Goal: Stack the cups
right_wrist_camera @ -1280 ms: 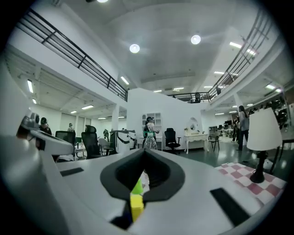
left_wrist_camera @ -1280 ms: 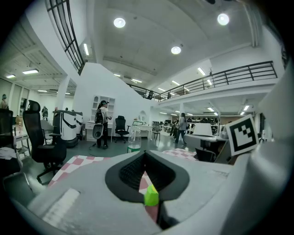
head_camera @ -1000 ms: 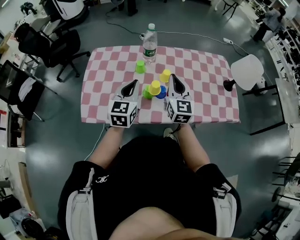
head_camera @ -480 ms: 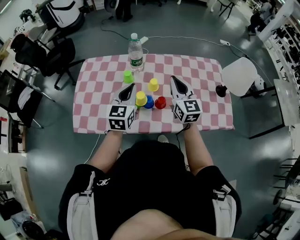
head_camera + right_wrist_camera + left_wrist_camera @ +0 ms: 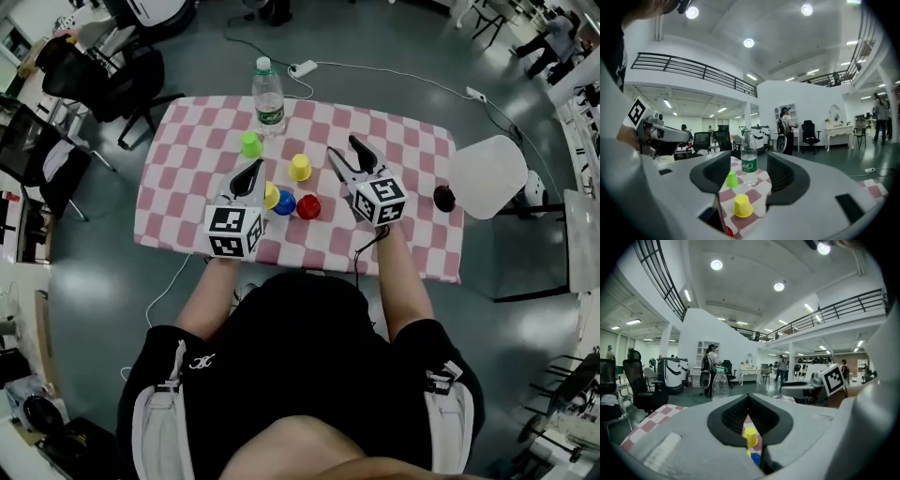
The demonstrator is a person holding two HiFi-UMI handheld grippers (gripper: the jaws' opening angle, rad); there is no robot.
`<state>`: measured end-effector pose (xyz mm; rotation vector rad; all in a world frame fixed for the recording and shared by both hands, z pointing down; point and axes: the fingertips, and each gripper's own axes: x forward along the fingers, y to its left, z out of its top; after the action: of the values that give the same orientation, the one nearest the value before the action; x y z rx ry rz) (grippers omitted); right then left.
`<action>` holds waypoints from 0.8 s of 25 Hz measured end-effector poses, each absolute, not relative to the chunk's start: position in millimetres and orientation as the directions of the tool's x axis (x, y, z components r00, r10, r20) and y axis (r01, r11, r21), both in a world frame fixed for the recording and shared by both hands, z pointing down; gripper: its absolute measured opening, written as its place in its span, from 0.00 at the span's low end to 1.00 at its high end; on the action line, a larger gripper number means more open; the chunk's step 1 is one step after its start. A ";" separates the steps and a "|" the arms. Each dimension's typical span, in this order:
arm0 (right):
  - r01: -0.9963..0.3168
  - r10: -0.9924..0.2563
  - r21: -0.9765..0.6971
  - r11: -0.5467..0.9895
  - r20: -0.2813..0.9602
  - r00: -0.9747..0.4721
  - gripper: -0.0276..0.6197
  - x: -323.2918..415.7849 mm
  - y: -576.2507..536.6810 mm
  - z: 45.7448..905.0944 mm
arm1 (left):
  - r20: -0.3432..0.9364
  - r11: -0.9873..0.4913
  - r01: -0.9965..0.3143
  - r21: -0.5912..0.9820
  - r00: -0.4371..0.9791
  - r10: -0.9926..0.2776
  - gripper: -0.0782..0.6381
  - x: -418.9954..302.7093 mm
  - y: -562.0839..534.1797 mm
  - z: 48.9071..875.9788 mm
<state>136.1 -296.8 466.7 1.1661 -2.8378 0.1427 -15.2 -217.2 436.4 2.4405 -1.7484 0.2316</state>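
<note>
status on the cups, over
Left gripper shut beside yellow cup. Right gripper just opened, nothing in it. Blue cup and red cup next in row; green cup, second yellow cup behind. Bottle at far edge, clear.

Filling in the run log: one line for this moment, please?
left gripper shut | right gripper just opening, nothing between jaws | red cup on table

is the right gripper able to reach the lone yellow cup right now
Probably yes: the right gripper has just been opening, nothing between its fingers, and the lone yellow cup stands just ahead, only cloth between.
</note>
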 end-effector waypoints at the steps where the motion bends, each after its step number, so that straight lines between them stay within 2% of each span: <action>1: -0.686 -0.677 -0.061 0.725 0.112 -0.727 0.41 133.8 -301.0 474.0 | 0.203 -0.303 -0.953 0.015 0.300 -0.932 0.13 -14.9 -217.7 438.2; 4: -0.611 -0.596 -0.069 0.789 0.159 -0.787 0.44 121.9 -309.9 500.6 | 0.204 -0.240 -0.971 0.002 0.236 -0.950 0.13 -18.5 -216.4 442.3; 10: -0.407 -0.382 0.003 0.913 0.351 -0.855 0.47 80.3 -311.1 576.9 | 0.253 -0.083 -0.997 -0.002 0.080 -0.964 0.13 -44.3 -197.8 466.2; 20: -0.345 -0.269 -0.081 0.935 0.472 -0.839 0.47 50.8 -321.0 651.9 | 0.321 0.074 -0.997 -0.010 -0.073 -0.944 0.13 -69.5 -165.3 483.1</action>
<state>50.8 -321.0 651.9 0.4409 -2.6242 0.2240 -69.5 -165.3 483.1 1.9652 -2.1196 0.3348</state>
